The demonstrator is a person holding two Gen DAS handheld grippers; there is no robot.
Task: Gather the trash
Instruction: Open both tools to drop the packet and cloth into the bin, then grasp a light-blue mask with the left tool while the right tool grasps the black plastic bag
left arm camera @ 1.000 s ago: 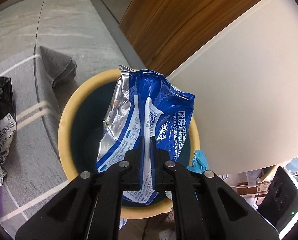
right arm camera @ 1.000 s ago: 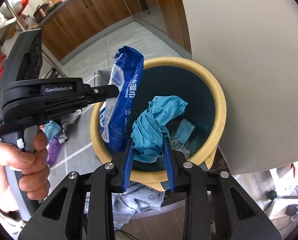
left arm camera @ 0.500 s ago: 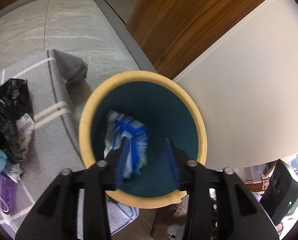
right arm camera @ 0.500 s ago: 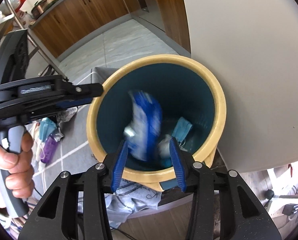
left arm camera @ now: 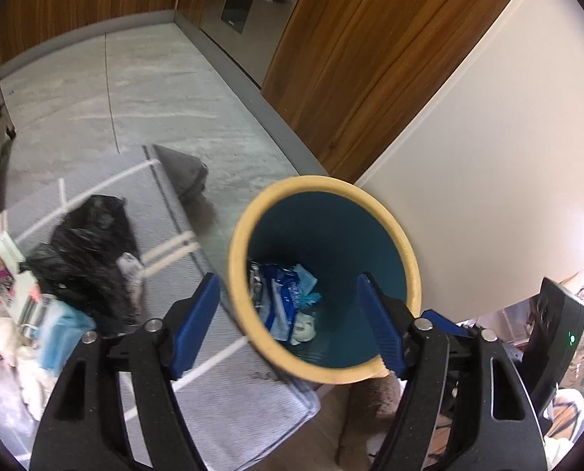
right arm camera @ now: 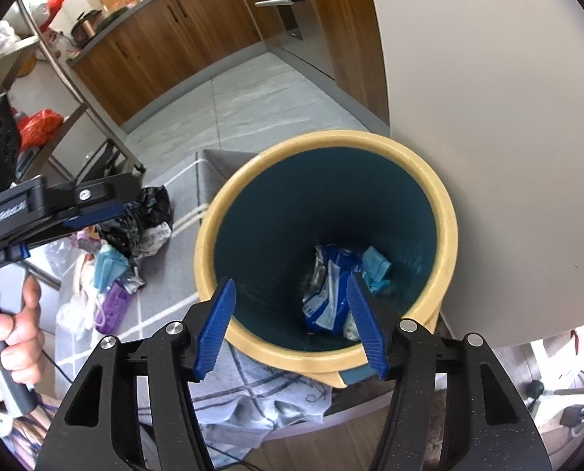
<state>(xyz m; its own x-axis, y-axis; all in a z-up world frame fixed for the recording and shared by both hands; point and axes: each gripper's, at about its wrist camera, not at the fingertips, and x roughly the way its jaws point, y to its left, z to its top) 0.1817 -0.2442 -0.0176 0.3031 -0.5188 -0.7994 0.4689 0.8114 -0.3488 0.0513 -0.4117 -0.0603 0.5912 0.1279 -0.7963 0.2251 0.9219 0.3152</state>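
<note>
A round bin with a yellow rim and teal inside stands on the floor by a white wall. At its bottom lie a blue wipes packet and crumpled blue masks. My left gripper is open and empty above the bin's near edge; it also shows at the left of the right wrist view. My right gripper is open and empty over the bin's near rim.
A pile of trash lies on the grey rug left of the bin: a black plastic bag, a blue mask, a purple wrapper. Wooden cabinets and a metal shelf stand behind.
Both grippers opened. The blue wipes packet and the blue mask fell into the bin and now lie at its bottom. Both grippers pulled back and up from the bin.
</note>
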